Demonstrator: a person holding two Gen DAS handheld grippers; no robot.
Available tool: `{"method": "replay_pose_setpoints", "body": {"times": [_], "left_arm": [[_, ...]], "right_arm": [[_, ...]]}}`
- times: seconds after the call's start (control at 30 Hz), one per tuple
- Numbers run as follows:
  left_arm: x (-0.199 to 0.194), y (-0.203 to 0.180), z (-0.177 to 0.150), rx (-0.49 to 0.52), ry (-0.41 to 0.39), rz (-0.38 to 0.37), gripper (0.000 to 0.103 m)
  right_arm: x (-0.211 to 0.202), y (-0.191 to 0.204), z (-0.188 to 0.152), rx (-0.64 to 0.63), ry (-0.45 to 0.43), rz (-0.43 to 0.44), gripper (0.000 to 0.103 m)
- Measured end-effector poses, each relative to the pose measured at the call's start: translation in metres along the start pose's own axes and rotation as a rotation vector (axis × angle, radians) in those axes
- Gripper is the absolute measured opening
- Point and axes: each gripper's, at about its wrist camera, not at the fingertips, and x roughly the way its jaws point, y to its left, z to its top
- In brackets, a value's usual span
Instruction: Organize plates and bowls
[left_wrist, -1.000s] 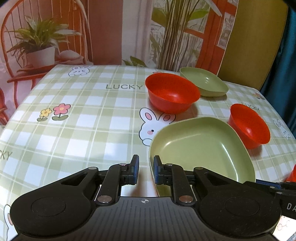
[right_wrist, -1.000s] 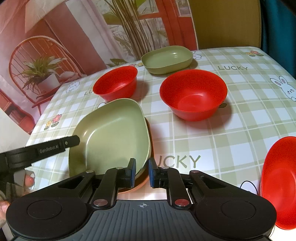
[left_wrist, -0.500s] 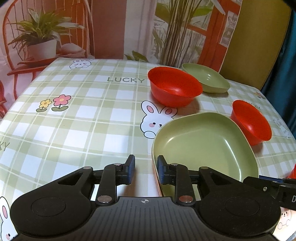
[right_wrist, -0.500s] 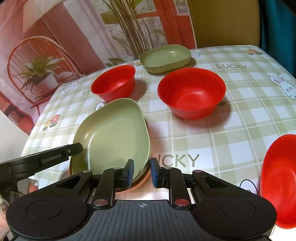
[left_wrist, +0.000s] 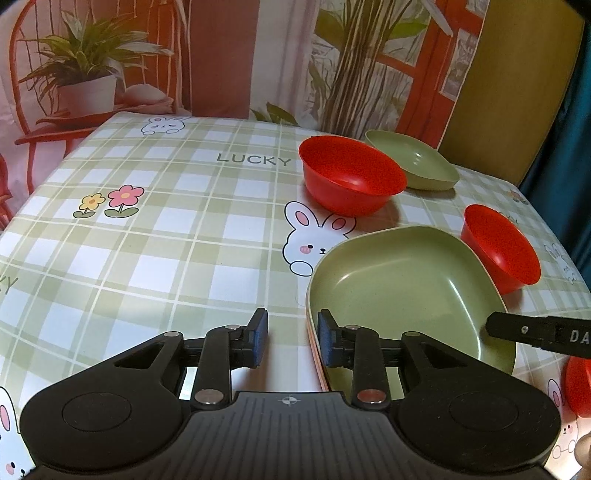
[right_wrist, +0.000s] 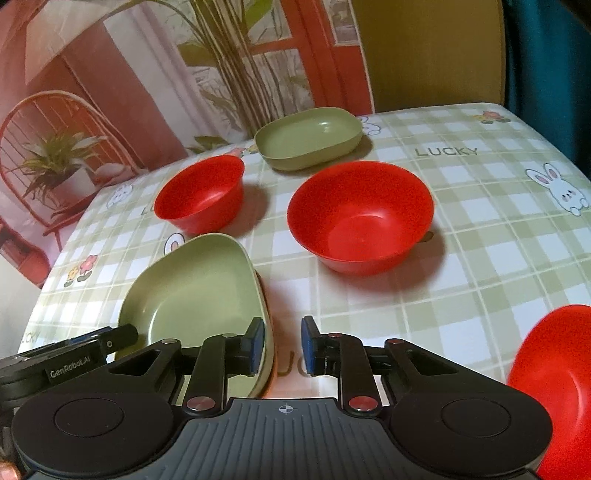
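A green square plate (left_wrist: 402, 291) lies on an orange plate whose rim (right_wrist: 271, 374) shows under it, near the table's front. My left gripper (left_wrist: 291, 339) is open, its jaws on either side of the stack's left rim. My right gripper (right_wrist: 282, 345) is open, its jaws on either side of the right rim (right_wrist: 267, 332). A second green plate (left_wrist: 413, 160) lies at the back. Two red bowls (left_wrist: 349, 181) (left_wrist: 500, 247) stand between; in the right wrist view they are the small bowl (right_wrist: 201, 194) and the large bowl (right_wrist: 360, 216).
A third red bowl (right_wrist: 552, 376) sits at the front right by the table edge. The checked tablecloth (left_wrist: 166, 236) spreads to the left. A printed backdrop (left_wrist: 221, 55) hangs behind the table. The right gripper's finger (left_wrist: 535, 332) reaches over the plate.
Both grippers have opened wider around the plate stack's rims. The stack now lies flat on the table.
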Motion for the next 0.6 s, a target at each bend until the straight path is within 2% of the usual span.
{"method": "replay_pose_setpoints", "body": {"times": [0.4, 0.6], "left_arm": [[0.0, 0.002, 0.0, -0.009, -0.006, 0.003, 0.037], [0.003, 0.005, 0.0, -0.02, -0.002, 0.004, 0.041]], "right_arm": [[0.018, 0.001, -0.008, 0.013, 0.066, 0.0, 0.016], [0.019, 0.004, -0.011, -0.008, 0.07, -0.01, 0.017]]}}
